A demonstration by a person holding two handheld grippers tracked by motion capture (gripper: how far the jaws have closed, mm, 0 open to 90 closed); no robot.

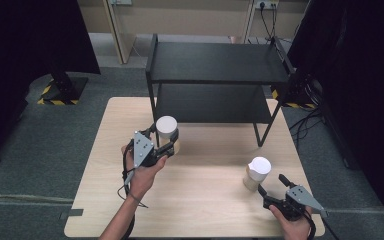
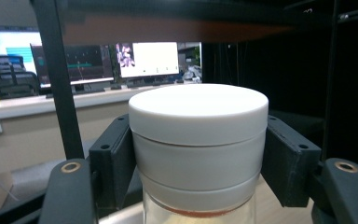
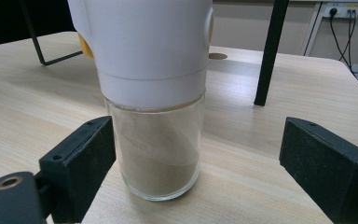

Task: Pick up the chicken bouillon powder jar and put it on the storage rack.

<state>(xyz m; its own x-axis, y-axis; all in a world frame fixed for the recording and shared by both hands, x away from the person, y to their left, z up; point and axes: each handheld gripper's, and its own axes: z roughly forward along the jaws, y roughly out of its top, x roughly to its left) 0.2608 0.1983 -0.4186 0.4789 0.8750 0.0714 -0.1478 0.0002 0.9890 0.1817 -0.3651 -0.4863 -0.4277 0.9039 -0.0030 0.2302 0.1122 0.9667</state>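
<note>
The pale wooden desk [image 1: 200,200] stands on grey carpet, and on its far half stands a black two-tier shelf [image 1: 215,62], its thin legs planted on the wood. In front of the shelf's left leg, in the high view, a jar with a broad white lid [image 1: 167,127] is gripped by the left hand-held gripper [image 1: 169,146], which the person's left hand [image 1: 144,172] grasps from the near side. The left gripper view shows both black jaws pressed flat against the white lid [image 2: 198,140] on either side, clamped on the jar just above its clear glass; a shelf leg rises just behind it to the left. Toward the desk's near right corner, well apart from the first jar, a glass shaker with a white top [image 1: 257,172] stands upright on the wood. The right hand-held gripper [image 1: 271,184] sits just beside it on the near side, with the person's right hand [image 1: 292,220] at the desk's edge. In the right gripper view its jaws stand wide apart: the left one lies close against the glass shaker [image 3: 156,149], the right one is well clear of it. The glass holds a sloped heap of pale brown powder.
</note>
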